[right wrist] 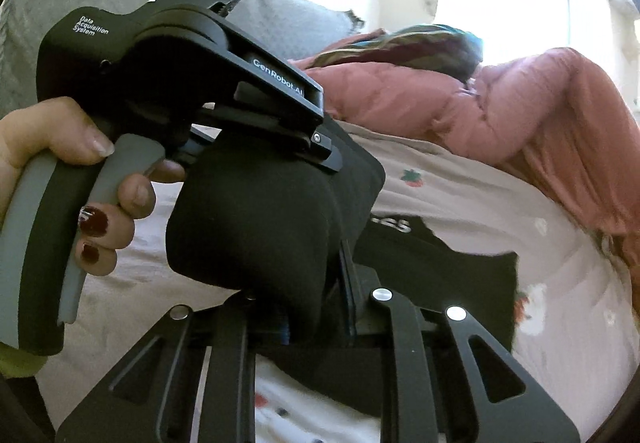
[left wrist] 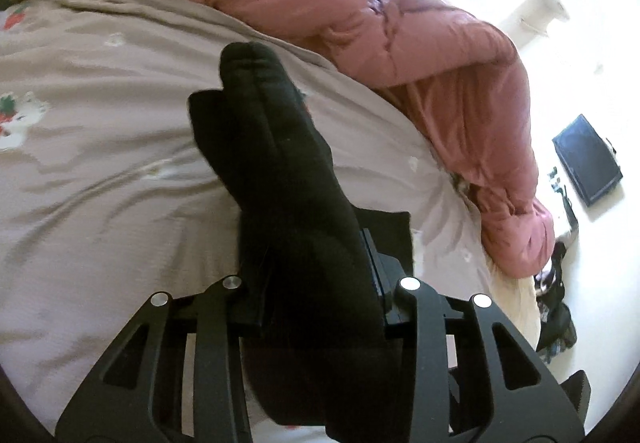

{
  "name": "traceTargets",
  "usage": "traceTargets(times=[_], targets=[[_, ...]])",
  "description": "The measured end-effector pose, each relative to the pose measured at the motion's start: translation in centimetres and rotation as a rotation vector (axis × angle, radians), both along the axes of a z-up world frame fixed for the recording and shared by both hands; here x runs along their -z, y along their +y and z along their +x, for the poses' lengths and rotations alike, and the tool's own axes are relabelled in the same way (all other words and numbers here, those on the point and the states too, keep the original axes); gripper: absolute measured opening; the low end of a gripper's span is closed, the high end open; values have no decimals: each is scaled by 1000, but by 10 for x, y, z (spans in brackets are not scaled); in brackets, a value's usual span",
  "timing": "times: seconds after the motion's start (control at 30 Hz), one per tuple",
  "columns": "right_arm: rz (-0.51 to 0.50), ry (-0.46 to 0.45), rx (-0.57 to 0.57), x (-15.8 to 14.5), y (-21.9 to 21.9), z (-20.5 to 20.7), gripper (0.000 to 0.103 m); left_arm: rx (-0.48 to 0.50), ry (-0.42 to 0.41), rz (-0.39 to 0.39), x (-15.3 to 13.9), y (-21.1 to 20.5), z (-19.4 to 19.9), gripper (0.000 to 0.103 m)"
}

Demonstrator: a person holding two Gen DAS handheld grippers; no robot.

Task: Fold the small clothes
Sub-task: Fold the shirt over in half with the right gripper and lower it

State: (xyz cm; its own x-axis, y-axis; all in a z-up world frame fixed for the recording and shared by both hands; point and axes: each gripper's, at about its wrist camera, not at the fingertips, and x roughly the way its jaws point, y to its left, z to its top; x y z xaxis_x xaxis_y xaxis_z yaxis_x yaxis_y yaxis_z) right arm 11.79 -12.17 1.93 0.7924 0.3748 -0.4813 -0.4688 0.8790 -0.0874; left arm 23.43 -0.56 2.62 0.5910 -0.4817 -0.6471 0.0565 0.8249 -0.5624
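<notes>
Above a bed (left wrist: 100, 171) spread with a strawberry-print sheet, the left tongs (left wrist: 316, 263) clamp a black sock (left wrist: 276, 147), its toe pointing away toward a pink quilt (left wrist: 432, 43). Jaws stand narrow, pads pressed into the knit. From the right wrist camera, the right tongs (right wrist: 320, 307) pinch the same black sock (right wrist: 248, 227) nearly closed, just under the left tongs' body (right wrist: 224, 83), gripped by a hand (right wrist: 100, 211). Another black garment (right wrist: 440, 263) lies on the sheet below. Folding cleanly likely means keeping both grips level and the sock taut. Open sheet lies ahead; the quilt crowds the far side.
</notes>
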Motion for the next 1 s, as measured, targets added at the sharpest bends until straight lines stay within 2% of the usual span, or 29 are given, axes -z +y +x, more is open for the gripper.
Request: traceTargets(times=[0.27, 0.33, 0.37, 0.4, 0.43, 0.47, 0.53, 0.67, 0.73, 0.8, 0.9, 1.0], targets=[[121, 93, 70, 13, -49, 6, 16, 46, 33, 90, 11, -57, 15, 28], [158, 131, 80, 20, -58, 11, 16, 56, 39, 122, 17, -68, 19, 32], [167, 142, 83, 23, -61, 13, 16, 58, 44, 125, 19, -70, 21, 44], [181, 158, 87, 26, -65, 14, 16, 66, 57, 108, 23, -72, 23, 65], [208, 186, 96, 30, -72, 18, 16, 70, 68, 82, 25, -71, 22, 74], [231, 209, 107, 33, -78, 20, 16, 75, 75, 52, 27, -70, 21, 79], [297, 285, 137, 41, -93, 27, 16, 90, 70, -1, 29, -67, 18, 79], [437, 419, 170, 61, -121, 32, 17, 58, 20, 21, 25, -57, 5, 79], [502, 461, 183, 68, -133, 32, 19, 32, 7, 69, 29, -50, -3, 79], [552, 489, 196, 72, -142, 29, 24, 12, 0, 138, 35, -44, -10, 79], [546, 483, 208, 70, -147, 19, 27, 9, -3, 216, 47, -40, -17, 79], [533, 487, 203, 67, -147, 16, 32, 31, 11, 260, 59, -44, -20, 79]])
